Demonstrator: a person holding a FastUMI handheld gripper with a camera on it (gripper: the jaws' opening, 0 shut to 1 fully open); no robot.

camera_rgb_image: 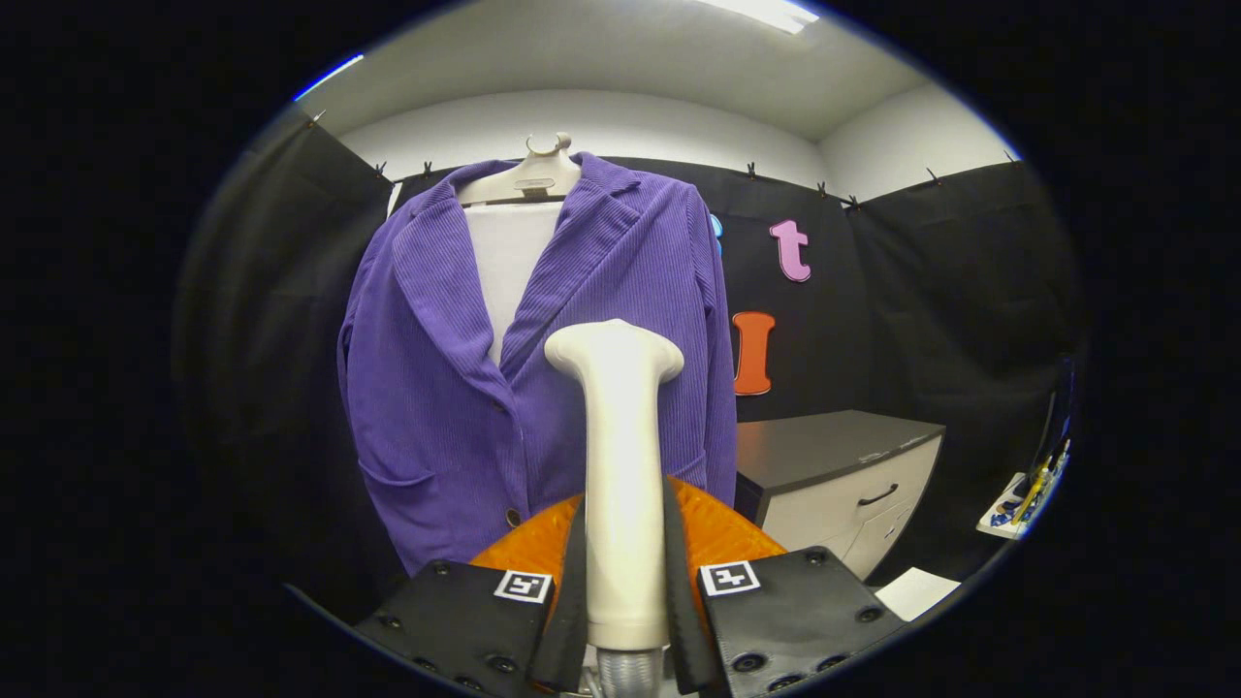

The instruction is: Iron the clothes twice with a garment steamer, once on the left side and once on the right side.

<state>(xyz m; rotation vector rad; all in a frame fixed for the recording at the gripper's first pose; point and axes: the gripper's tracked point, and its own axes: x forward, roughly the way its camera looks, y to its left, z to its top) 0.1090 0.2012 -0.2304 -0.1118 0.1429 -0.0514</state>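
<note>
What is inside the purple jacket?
A pale hanger and a white panel show at the open collar of the jacket. Lower down the closed front and the steamer in the tool cover it.

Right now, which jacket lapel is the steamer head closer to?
The lapel just above the steamer head, gripped by the gripper; the other lapel lies across the white panel.

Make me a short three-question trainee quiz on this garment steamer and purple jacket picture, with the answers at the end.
1. True or false: the gripper is shut on the steamer.
2. Which way does the steamer head point: A, toward the purple jacket; B, toward the cabinet?
3. Fill in: the jacket hangs on a ____.

Key: 1 true, both fingers press the steamer's handle. 2 A. 3 hanger.
</note>
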